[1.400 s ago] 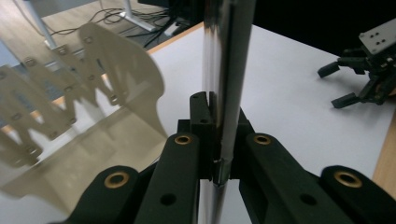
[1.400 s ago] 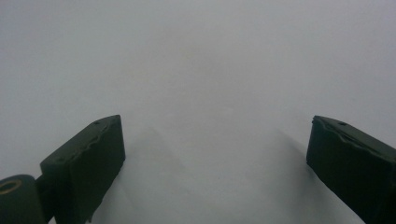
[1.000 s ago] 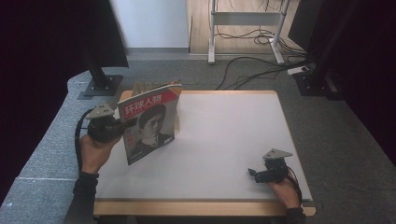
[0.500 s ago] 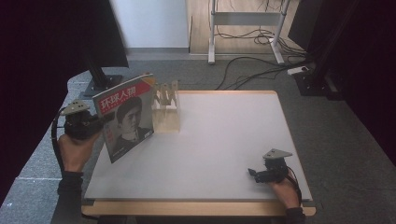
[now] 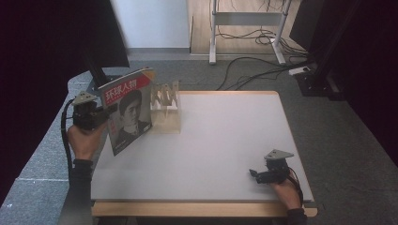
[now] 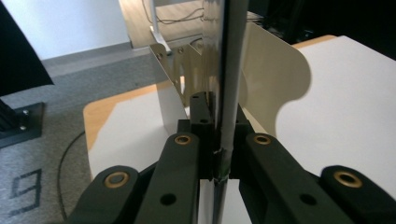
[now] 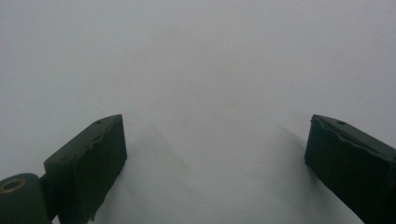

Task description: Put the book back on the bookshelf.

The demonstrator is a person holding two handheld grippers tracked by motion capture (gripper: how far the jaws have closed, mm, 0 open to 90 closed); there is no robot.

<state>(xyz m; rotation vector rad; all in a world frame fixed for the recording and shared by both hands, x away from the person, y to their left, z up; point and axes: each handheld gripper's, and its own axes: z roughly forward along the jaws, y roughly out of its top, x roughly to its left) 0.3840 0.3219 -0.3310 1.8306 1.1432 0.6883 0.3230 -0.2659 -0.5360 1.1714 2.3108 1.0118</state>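
1. Magazine [image 5: 129,110] with a red title band and a portrait cover stands upright, tilted, above the table's [image 5: 225,140] left edge, just left of the clear rack [image 5: 166,108].
2. Left gripper [image 5: 105,115] has its fingers [image 6: 201,140] clamped on the magazine's edge.
3. Right gripper [image 5: 256,174] rests low at the table's near right corner, fingers [image 7: 88,158] wide apart with nothing between them.

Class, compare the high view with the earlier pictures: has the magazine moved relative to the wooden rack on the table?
Yes. The magazine, clamped in the left tool, has shifted leftward, away from the wooden rack, toward the table's left edge.
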